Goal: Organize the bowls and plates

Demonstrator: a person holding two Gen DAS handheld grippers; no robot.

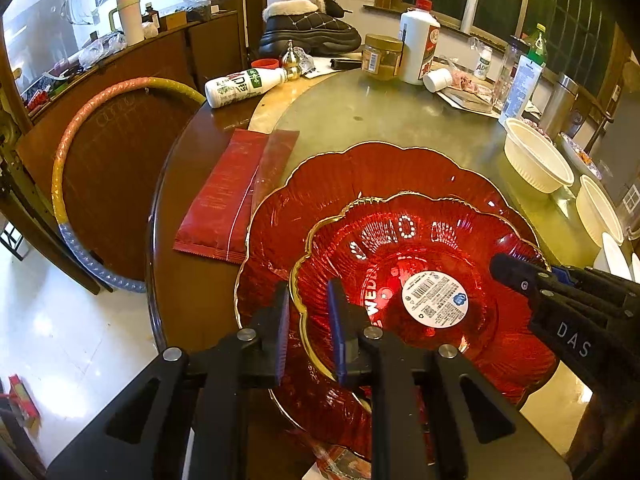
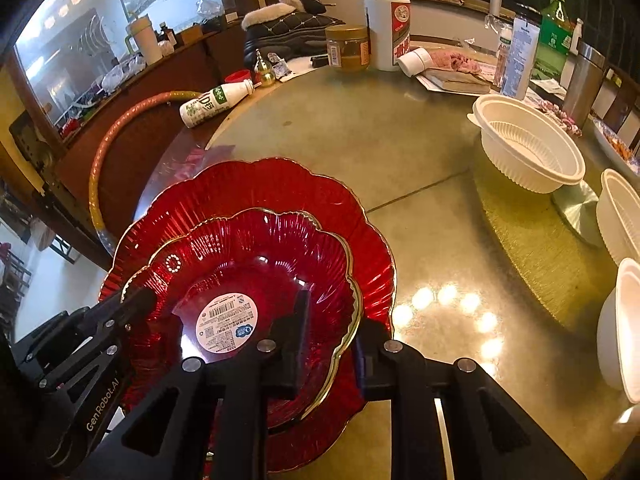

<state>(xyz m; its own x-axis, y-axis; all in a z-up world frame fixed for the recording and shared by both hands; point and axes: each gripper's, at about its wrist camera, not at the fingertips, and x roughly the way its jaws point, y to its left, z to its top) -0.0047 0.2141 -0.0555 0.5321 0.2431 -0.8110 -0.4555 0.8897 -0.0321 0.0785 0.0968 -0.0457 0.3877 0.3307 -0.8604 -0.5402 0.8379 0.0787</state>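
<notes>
L gripper point(image 1: 308, 292): jaws a little apart, straddling the near-left rim of the small red fluted glass-like plate with gold edge point(image 1: 400, 248). Gap shows beside the rim; pads not seen pressing. Not gripping.
R gripper point(image 2: 332, 316): same attitude on the opposite rim of that plate. One finger inside the well, one outside. Jaws slightly apart, no clamp seen.
Small plate, posn: nested on the large red scalloped plate with gold edge point(image 1: 360, 176), approx. centred. Both on the round glass turntable point(image 2: 400, 140), near its edge.
Handling (judgement): rigid, brittle, glossy, so slippery under pads. Moderate wt. Gold scallops likely chip if knocked against the lower plate.
Grip pt (judgement): thin outer rim, two opposite sides, as the tools now sit. Lift level; a one-sided hold would tip it.
Remaining items: white ribbed plastic bowls point(image 2: 528, 148) at far right, well apart from the plates. Light, flexible by look; several more at the right edge.
Label, plate: round white sticker point(image 1: 434, 299) in the well w/ barcode, QR code, blue logo. Small print not legible.
Lettering, plate: "WED…" point(image 1: 374, 304) in white near the well; remainder unreadable.
Marking, R tool: "DAS" point(image 1: 574, 340).
Marking, L tool: "GenRobot.AI" point(image 2: 102, 404).
Other: tall white bottle w/ red cap point(image 2: 388, 20) at the far side; label text not readable.
</notes>
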